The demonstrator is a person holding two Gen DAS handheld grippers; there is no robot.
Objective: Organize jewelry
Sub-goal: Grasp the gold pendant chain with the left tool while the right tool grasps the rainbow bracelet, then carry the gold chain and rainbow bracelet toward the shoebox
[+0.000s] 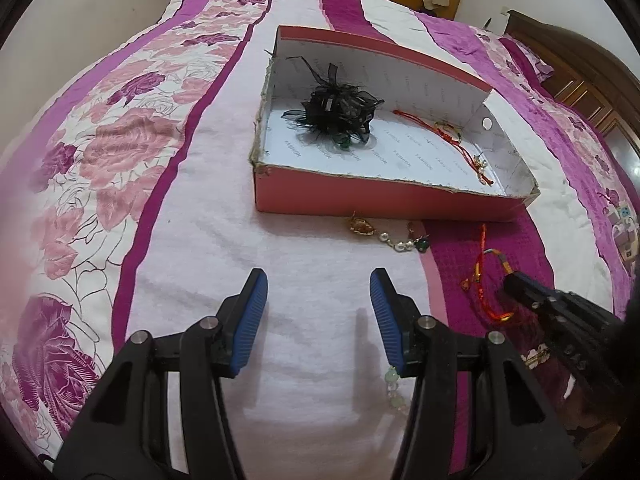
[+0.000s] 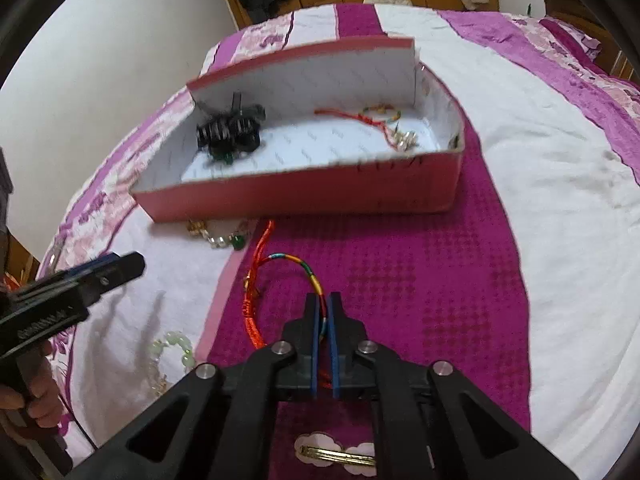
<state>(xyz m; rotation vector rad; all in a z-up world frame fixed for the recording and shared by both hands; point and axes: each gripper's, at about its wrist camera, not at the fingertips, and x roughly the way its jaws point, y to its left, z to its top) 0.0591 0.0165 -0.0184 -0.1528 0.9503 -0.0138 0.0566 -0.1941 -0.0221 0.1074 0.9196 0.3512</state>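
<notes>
Left wrist: my left gripper [image 1: 318, 280] hangs apart over bare white bed [image 1: 208, 240], nothing between the pads. Pink box [image 1: 360, 196] long axis runs left-right.

Right wrist: right gripper [image 2: 324, 300] clamped on the thread bracelet [image 2: 280, 264] lying on the magenta stripe just before the box [image 2: 304, 196]; its rear part hidden behind the fingers. Room to the right.

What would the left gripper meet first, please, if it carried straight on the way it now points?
Probably bare bedspread: the open left gripper tilts down at it. The pearl chain and red box lie farther on.
</notes>
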